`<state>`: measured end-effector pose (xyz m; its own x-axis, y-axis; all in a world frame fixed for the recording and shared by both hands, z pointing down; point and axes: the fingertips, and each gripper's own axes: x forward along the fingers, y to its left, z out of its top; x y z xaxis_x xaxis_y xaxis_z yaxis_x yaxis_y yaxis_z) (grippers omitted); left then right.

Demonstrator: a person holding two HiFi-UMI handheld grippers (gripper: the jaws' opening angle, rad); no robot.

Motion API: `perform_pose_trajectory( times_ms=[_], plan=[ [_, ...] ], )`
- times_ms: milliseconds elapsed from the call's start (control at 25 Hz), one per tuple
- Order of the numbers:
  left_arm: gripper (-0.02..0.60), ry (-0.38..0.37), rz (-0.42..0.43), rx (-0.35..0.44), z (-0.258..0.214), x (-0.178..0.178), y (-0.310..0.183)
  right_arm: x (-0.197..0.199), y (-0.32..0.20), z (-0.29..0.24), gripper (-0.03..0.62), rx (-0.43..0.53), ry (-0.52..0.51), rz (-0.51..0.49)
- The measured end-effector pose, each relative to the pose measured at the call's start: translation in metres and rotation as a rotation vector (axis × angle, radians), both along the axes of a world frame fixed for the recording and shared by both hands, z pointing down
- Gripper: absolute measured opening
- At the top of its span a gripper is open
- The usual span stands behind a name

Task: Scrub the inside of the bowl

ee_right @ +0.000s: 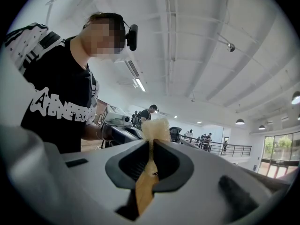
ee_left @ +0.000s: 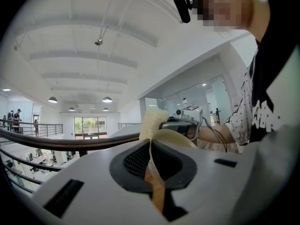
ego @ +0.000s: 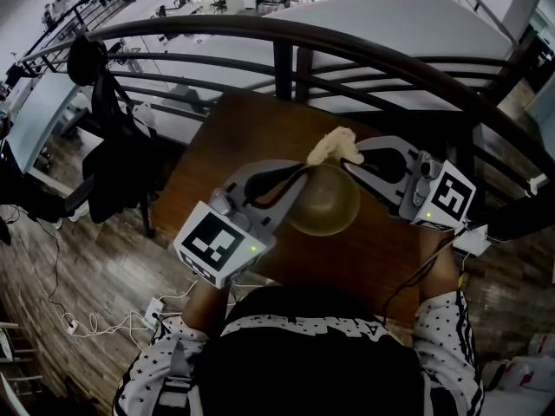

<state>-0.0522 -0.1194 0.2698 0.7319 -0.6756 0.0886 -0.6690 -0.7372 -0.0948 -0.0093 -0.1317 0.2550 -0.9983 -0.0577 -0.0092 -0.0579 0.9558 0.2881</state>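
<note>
Right gripper [ego: 354,156] is coming in from two o'clock of the bowl, its jaws clenching a pale-yellow, fluffy scrubbing sponge [ego: 335,147]. In the right gripper view the pads are pressing together on the sponge's thin lower edge, and the frayed bulk is sticking out past the tips.

Left gripper [ego: 299,180] is reaching in from eight o'clock. Its jaws are pinching the thin rim of a round, golden-brown metal bowl [ego: 325,204]. The left gripper view shows the cream-coloured edge of that rim running between the pads and curving away toward the other gripper.

The bowl is sitting between the two grippers, over the middle of a dark brown wooden table [ego: 247,133], with its opening facing up. Whether its base is resting on the tabletop, I cannot tell.

The sponge is lying against the bowl's rim at twelve o'clock, partly overlapping the edge.

Both grippers are pointing roughly level, tips facing each other across the bowl.

A dark curved railing [ego: 286,31] is arcing past the table at twelve o'clock, and a black garment [ego: 108,137] is hanging from it at ten o'clock.
</note>
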Motion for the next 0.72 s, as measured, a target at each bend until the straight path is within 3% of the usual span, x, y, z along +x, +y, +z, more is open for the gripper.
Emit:
perform_pose_trajectory(
  times_ms=[720],
  plan=[
    [0.023, 0.020, -0.066, 0.005, -0.003, -0.022, -0.018, -0.001, 0.007, -0.005, 0.040, -0.003, -0.031, -0.050]
  ],
)
